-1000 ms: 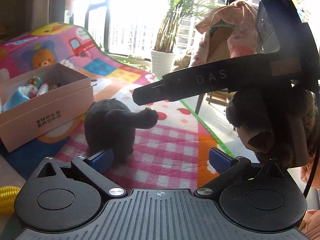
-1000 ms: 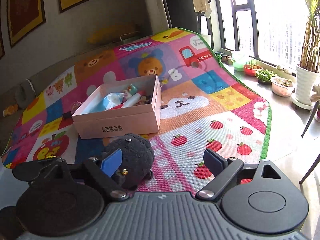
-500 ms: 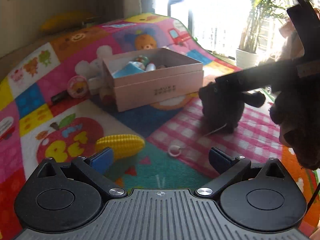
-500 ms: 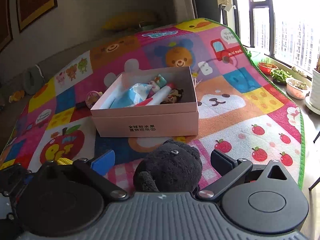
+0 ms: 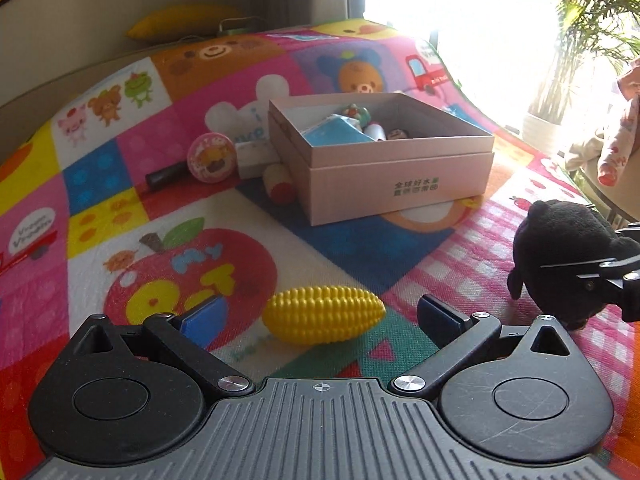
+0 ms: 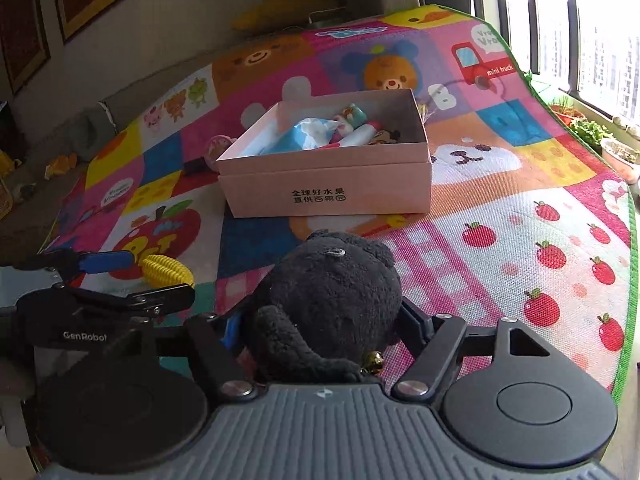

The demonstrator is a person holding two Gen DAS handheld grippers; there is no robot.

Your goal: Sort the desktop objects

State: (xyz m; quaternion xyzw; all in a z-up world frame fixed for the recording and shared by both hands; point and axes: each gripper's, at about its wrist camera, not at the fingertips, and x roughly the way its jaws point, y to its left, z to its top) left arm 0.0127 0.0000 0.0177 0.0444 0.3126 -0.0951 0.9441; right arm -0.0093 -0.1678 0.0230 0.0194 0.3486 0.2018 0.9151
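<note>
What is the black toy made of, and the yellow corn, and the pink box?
The black toy looks like soft plush fabric: fuzzy, matte pile. The yellow corn seems to be hard plastic: smooth molded bumps with a slight shine. The pink box is probably cardboard: flat matte walls, sharp folded edges, printed lettering.

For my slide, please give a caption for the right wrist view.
Right gripper shut on a black plush toy, facing the pink box on the colourful play mat.

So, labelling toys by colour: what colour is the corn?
Yellow; the toy corn shows best in the left wrist view.
</note>
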